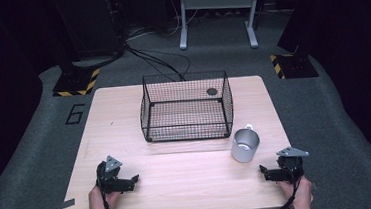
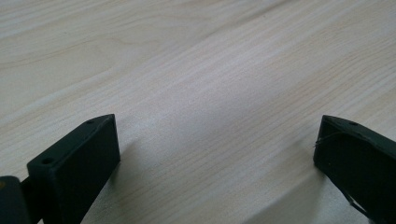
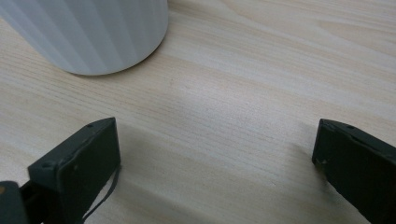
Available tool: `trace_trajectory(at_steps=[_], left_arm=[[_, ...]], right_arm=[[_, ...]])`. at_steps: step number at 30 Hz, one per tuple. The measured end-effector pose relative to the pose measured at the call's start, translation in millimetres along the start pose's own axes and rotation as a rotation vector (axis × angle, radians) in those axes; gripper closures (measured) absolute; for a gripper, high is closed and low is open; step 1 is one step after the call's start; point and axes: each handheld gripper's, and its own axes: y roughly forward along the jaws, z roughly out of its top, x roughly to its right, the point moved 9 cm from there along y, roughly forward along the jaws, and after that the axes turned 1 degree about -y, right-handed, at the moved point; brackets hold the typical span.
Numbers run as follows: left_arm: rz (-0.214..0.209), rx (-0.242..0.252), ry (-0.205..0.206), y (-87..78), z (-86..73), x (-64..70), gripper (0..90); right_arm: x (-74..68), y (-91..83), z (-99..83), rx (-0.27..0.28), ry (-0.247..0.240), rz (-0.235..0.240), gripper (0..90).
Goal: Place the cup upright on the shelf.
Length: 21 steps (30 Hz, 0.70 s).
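From the high view, a metal cup [image 1: 245, 145] stands upright on the table [image 1: 180, 185], just in front of the near right corner of a wire basket [image 1: 186, 107]. The right gripper [image 1: 265, 172] rests low near the table's right front edge, near the cup and pointing inward. The left gripper [image 1: 134, 180] lies well apart from it at the front left. The likely job is lifting the cup into the basket, and the right gripper is the one placed for it.

In the left gripper view, the jaws stand spread wide over bare wood, holding nothing.

In the right gripper view, the jaws are likewise spread and empty; the cup's [image 3: 93, 32] pale ribbed wall sits ahead and to the left, apart from both jaws.

To grasp well, swing the gripper toward the cup so the wall centres between the jaws, then close gently; thin metal may slip or tip. The basket's near rim stands high, so lift well clear first. Open wood lies between the grippers; the right edge is close behind the hand.
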Motion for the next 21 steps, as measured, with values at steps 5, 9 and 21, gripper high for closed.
trace_trajectory(at_steps=[5,9,21], left_arm=[[0.0,0.0,0.001,0.0,0.0,0.0,0.3],[0.0,0.0,0.001,0.0,-0.1,0.0,0.3],[0.009,0.001,-0.003,0.6,0.7,-0.1,0.4]], right_arm=[[-0.4,0.1,0.2,0.001,0.006,0.0,0.4],[-0.1,0.0,0.0,0.0,0.001,0.0,0.4],[-0.9,0.0,0.1,-0.008,0.005,-0.001,0.0]])
